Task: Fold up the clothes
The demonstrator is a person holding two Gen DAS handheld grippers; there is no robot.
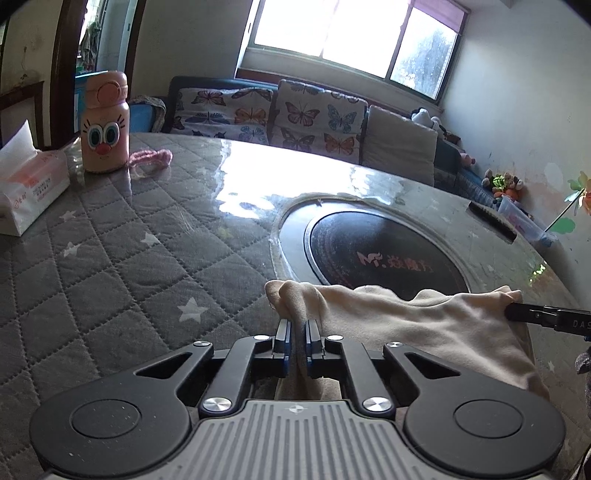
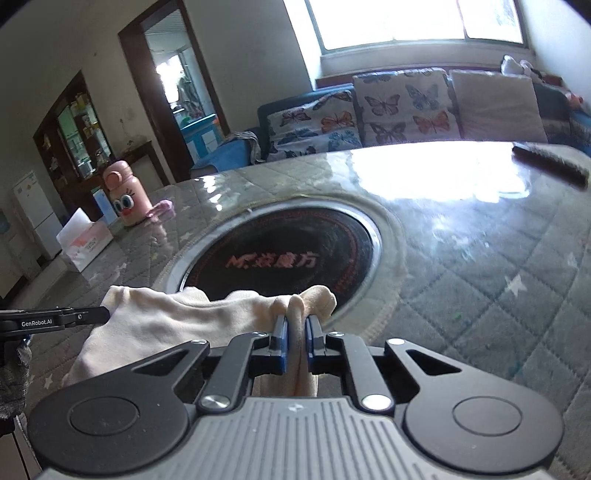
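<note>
Both grippers, left gripper (image 1: 298,325) and right gripper (image 2: 296,321), are pinching the cream garment (image 1: 424,325); thin bunched folds are risking slipping free.

Cream garment (image 1: 424,325) stretched taut, lifted, its two upper corners bunched.

The cloth (image 1: 424,325) lies on the bench (image 1: 129,258) at its near edge, partly over the round plate (image 1: 384,254) set into the bench top. The left gripper (image 1: 298,328) pinches the cloth's left corner, the right gripper (image 2: 295,325) its right corner, with the cloth stretched between them. At the far left of the bench stand a tissue box (image 1: 26,188) and, just right of it, a bottle (image 1: 105,123). Behind the bench runs a sofa (image 1: 295,114), under a window (image 1: 351,33).
</note>
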